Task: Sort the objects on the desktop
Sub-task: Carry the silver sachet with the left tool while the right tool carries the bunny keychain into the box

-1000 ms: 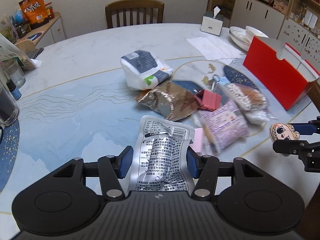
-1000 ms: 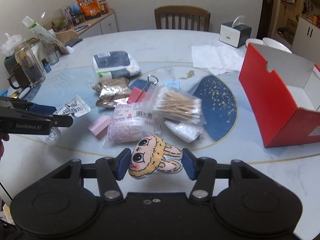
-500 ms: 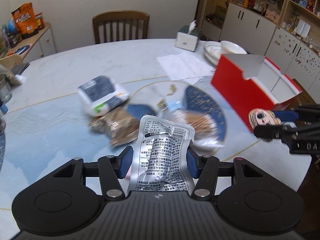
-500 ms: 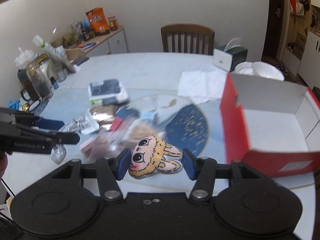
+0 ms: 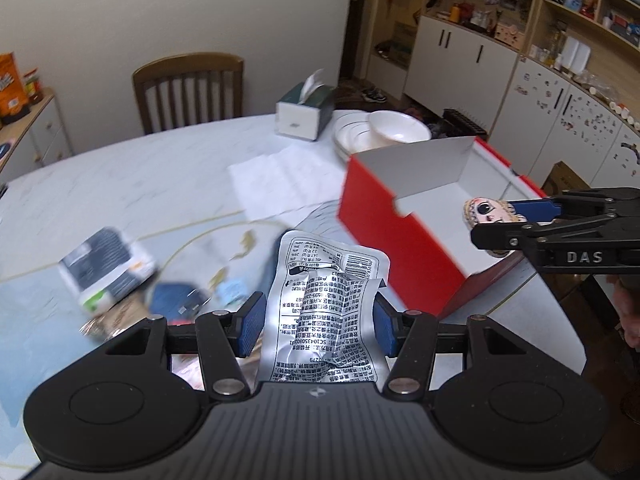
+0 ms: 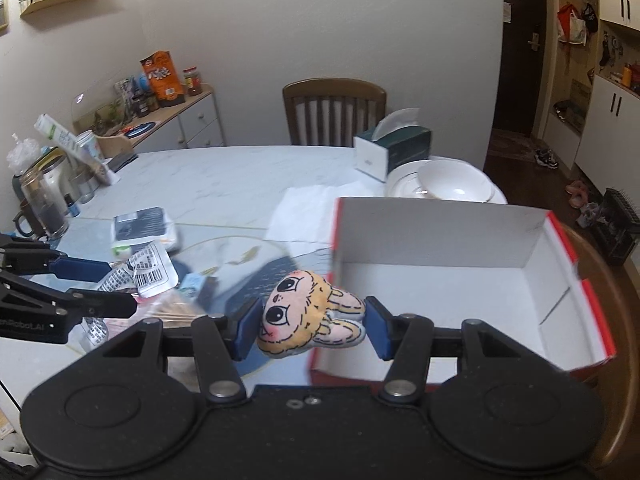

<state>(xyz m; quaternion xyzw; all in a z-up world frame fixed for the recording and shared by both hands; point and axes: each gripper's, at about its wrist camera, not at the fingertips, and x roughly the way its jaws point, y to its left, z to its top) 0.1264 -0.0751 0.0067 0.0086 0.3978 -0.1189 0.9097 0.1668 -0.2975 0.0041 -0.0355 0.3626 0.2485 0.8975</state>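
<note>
Left hand-held gripper (image 5: 319, 322) pinches crinkled foil packet (image 5: 326, 312); right (image 6: 311, 328), plush toy (image 6: 310, 314).

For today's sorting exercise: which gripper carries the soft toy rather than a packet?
The right gripper: it clamps the bunny-face plush; the left gripper holds a silver packet.

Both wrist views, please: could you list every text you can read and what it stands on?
"DAS": side of the right tool.
"SC10435080…": silver foil packet in the left tool; its other print is too small.
"…Robot.AI": left tool's side, right wrist view.
Orange bag: white characters unreadable.
</note>
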